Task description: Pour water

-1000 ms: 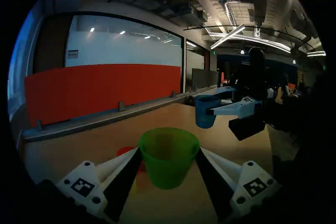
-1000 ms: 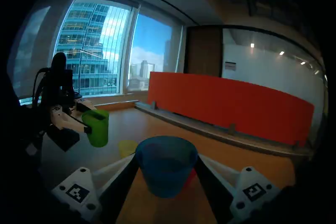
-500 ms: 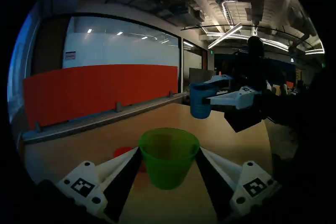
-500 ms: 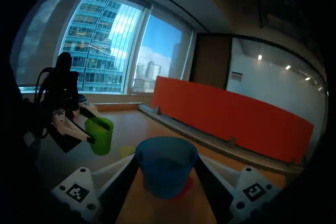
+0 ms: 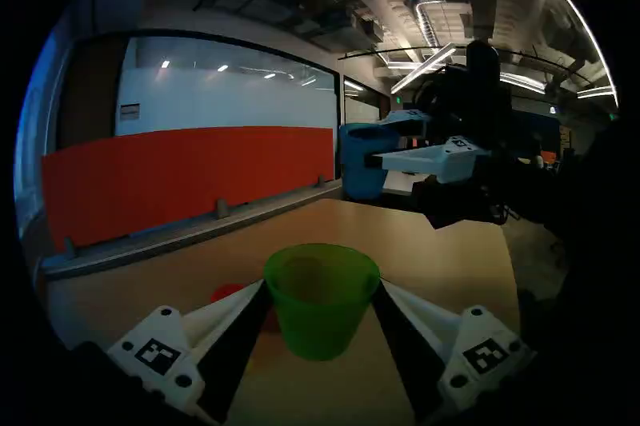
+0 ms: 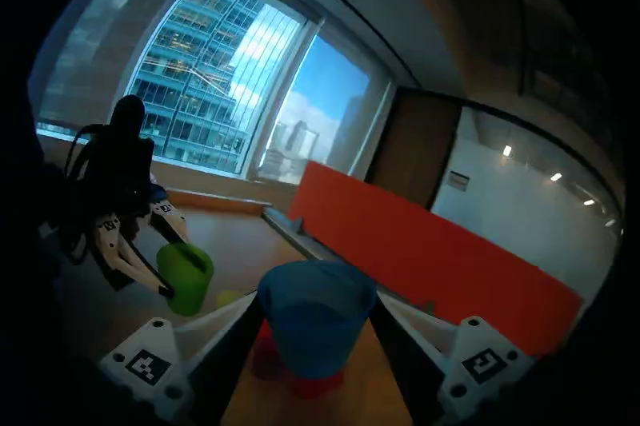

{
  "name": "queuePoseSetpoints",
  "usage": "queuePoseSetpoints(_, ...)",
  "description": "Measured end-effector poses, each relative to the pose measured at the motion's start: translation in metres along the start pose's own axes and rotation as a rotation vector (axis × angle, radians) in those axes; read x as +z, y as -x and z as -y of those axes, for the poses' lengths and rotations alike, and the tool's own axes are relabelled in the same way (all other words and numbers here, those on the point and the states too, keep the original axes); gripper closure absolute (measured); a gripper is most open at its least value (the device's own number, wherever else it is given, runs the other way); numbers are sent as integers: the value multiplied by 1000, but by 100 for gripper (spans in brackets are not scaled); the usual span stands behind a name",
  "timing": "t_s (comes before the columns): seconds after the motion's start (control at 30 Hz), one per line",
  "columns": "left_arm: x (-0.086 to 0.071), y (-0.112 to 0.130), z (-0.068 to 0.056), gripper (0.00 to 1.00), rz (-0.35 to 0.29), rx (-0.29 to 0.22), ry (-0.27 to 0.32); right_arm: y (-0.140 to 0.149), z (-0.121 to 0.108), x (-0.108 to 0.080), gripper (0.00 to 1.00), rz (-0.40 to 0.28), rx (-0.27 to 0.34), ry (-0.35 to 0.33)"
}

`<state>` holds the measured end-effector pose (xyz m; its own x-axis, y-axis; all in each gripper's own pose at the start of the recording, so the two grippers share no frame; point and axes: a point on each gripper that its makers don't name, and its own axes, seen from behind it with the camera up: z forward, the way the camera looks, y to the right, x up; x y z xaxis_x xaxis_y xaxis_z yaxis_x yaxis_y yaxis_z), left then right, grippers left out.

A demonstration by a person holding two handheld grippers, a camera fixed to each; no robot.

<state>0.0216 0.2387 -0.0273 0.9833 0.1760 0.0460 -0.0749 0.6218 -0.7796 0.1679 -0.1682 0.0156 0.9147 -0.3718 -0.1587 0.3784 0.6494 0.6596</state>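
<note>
1. Left gripper [image 5: 320, 292]: you are holding it low and level over the table. Its fingers are closing partway, both pressing on the sides of the green cup [image 5: 322, 298].
2. Green cup: it is sitting upright between those fingers with its mouth facing up, presumably as the receiver. I cannot tell what is inside it.
3. Right gripper [image 6: 316, 318]: its fingers are likewise clamping on both sides of the blue cup [image 6: 316, 316].
4. Blue cup: in the left gripper view it is hanging upright, higher than the green cup and off to one side, well apart from it. You are probably carrying it high so that its lip can come over the green rim. No tilt is showing, so the pour is judged not yet begun. The water level is hard to read.
5. Table [image 5: 448, 250]: a pale wooden top is running beneath both cups. A red disc [image 5: 226, 292] is lying on it just behind the green cup. In the right gripper view a small yellow disc [image 6: 228, 296] is lying near the green cup.
6. Room: an orange panel [image 5: 184, 170] is standing along the table's far edge, with a glass wall above it. A tall window [image 6: 200, 106] is showing city towers and blue sky. Ceiling lights [image 5: 432, 66] are glowing over a dim office.
</note>
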Motion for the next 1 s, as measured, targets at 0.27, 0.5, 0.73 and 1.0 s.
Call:
queuePoseSetpoints(0.27, 5, -3, -3, 13, -8, -3, 6, -25, -3, 12, 9, -21, -129, 3)
queuePoseSetpoints(0.5, 8, -4, -7, 13, -11, -2, 16, -44, -7, 23, 9, -34, -259, 7)
queuePoseSetpoints(0.73, 11, -9, -13, 13, -21, -3, 27, -64, -10, 34, 9, -51, -352, 8)
queuePoseSetpoints(1.0, 15, -13, -17, 13, -25, -1, 33, -82, -15, 42, 9, -67, -434, 11)
